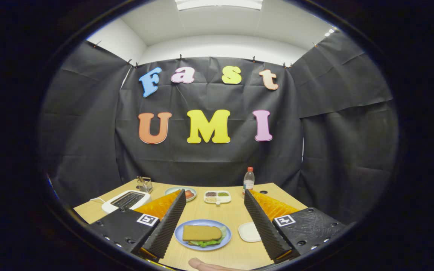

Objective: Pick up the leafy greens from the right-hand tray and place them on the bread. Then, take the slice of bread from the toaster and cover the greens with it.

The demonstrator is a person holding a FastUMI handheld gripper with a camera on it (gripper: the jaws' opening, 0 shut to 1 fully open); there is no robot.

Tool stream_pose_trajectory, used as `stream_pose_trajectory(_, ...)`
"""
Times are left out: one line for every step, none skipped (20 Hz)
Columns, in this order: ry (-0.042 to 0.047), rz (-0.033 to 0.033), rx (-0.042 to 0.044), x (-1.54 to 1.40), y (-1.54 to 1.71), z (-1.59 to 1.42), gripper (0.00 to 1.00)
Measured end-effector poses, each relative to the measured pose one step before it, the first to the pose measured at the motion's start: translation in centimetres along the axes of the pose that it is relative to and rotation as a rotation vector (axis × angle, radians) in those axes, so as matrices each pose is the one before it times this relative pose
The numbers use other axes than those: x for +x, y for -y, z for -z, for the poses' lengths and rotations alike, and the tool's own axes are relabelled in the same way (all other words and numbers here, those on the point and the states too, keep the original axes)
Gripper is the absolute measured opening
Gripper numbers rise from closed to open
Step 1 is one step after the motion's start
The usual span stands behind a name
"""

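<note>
A blue plate (pixel 181 236) lies on the wooden table between my fingers. On it rests a brown slice of bread (pixel 201 232) covering leafy greens (pixel 210 243), whose edges poke out along the slice's near and right sides. The white toaster (pixel 126 200) stands beyond my left finger, and its slots look dark. A small white tray (pixel 248 231) lies right of the plate, next to my right finger. My gripper (pixel 214 221) is open, raised above the table, with nothing between its fingers.
At the back of the table (pixel 232 214) stand a plate with red food (pixel 184 192), a white divided dish (pixel 217 196), a bottle with a red cap (pixel 248 180) and a small wire rack (pixel 145 184). Part of a hand (pixel 209 265) shows at the table's near edge.
</note>
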State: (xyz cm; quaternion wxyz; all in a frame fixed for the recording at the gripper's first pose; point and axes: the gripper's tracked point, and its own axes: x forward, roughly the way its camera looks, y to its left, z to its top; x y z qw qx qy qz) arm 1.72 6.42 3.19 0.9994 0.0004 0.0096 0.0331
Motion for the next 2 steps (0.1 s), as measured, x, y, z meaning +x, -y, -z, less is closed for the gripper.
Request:
stream_pose_trajectory(-0.0006, -0.0009, -0.00046, -0.005, -0.044, 0.025, 0.95)
stream_pose_trajectory(-0.00005, -0.00204, -0.00029, -0.05, -0.038, 0.02, 0.95)
